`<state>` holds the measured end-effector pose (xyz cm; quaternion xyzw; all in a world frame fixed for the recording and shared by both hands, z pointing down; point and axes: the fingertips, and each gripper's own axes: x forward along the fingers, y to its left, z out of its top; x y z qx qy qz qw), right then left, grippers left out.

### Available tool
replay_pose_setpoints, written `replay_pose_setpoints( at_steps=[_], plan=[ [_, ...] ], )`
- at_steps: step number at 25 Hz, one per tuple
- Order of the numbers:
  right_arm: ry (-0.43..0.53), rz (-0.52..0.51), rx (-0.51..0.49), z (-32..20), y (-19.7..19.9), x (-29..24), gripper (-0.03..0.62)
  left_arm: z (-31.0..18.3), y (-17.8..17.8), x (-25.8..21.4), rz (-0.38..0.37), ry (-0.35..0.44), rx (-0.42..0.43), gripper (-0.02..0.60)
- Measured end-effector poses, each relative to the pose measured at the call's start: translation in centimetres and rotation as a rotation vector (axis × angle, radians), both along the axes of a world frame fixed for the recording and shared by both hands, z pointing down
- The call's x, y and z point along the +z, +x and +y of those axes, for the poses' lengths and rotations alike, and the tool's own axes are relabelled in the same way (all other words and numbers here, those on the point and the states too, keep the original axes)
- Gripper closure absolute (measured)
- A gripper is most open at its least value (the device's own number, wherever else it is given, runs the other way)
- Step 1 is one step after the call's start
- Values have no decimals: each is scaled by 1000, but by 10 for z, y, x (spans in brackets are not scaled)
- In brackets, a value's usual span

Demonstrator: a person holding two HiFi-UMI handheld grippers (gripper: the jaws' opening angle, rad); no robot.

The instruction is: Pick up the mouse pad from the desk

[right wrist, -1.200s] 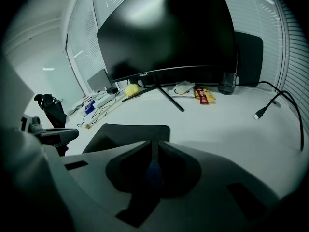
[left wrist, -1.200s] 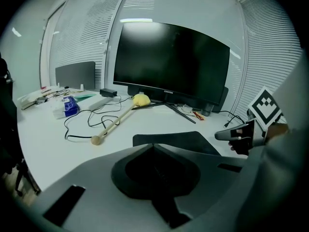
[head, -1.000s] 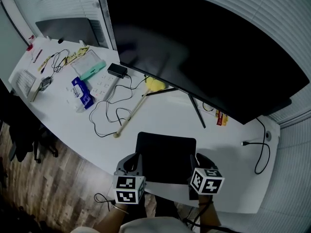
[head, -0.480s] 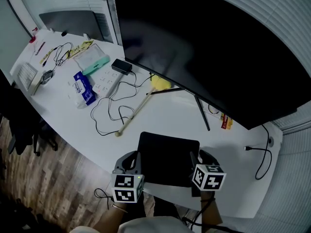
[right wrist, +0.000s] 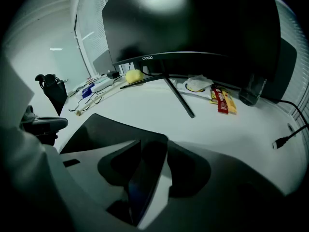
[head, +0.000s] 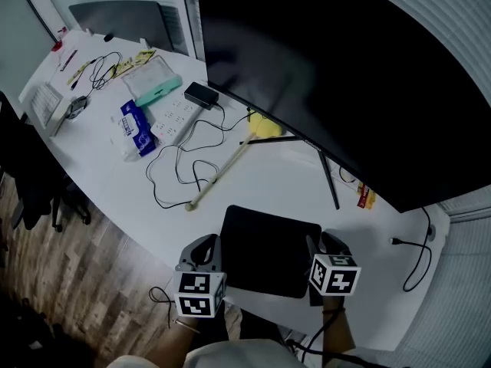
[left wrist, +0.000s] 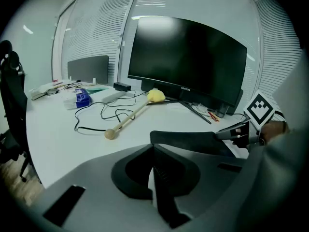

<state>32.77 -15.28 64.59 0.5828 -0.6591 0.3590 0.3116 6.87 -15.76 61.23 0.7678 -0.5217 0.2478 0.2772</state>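
I see the pad (head: 268, 248) lying just in front of the monitor (head: 345, 75). My left gripper (head: 215, 244) is clamped on the pad's left edge. My right gripper (head: 314, 244) has just been opening its jaws. They now stand wide, with the pad's right edge loose between them.

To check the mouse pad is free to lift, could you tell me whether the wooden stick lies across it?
No, the wooden stick lies on the bare desk, apart from the mouse pad.

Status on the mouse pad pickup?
Left gripper shut, left edge of mouse pad. Right gripper just opened, corner between jaws. Pad flat on desk. Nothing blocking.
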Motion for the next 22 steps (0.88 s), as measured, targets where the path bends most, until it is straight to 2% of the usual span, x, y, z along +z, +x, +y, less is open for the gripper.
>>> replay_pose_setpoints(
  at_steps=[11, 22],
  plan=[
    [-21, 39, -112, -10, -3, 5, 401, -2, -5, 4, -21, 0, -14, 565],
    [-44, 7, -144, -11, -4, 6, 401, -2, -5, 9, -7, -12, -23, 564]
  ],
)
